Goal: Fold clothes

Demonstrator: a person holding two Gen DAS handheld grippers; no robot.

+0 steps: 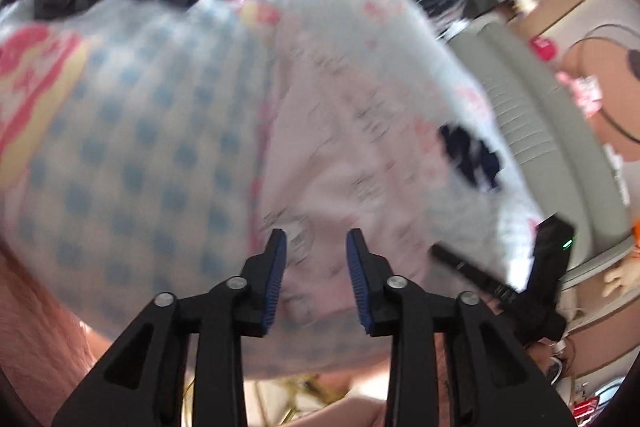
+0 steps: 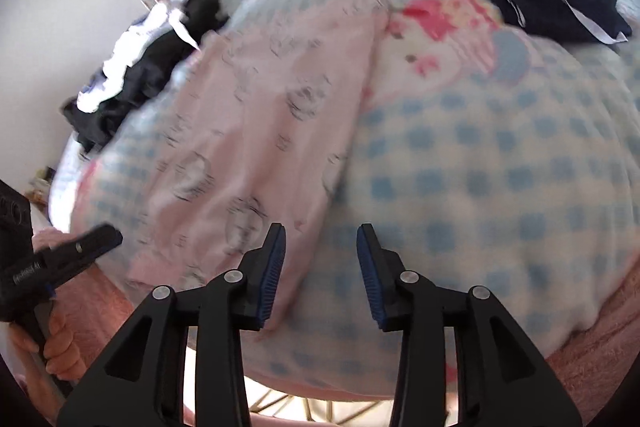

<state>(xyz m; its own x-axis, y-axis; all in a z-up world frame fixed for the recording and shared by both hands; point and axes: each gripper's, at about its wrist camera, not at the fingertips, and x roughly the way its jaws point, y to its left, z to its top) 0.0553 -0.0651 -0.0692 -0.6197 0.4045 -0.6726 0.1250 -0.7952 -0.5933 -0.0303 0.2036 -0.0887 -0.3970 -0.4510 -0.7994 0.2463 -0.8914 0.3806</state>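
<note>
Left gripper (image 1: 316, 247): jaws spread, nothing between; hangs over the pale pink printed garment (image 1: 340, 155).
Right gripper (image 2: 321, 243): jaws apart too, empty, at garment's near right edge.
Garment: lies long and narrow on the blue-checked quilt w/ pink cartoon patches (image 2: 500, 187), near end toward bed's front edge. Could be mid-fold or just laid out; can't tell which.
Next move, my guess: needs both grippers to get a clean pinch on fabric edge, no quilt caught w/ it.
Dark folded clothing w/ white trim (image 2: 560, 3): far right, well apart.
Black-and-white heap (image 2: 136, 67): left edge.
Room: open quilt right of garment.
</note>
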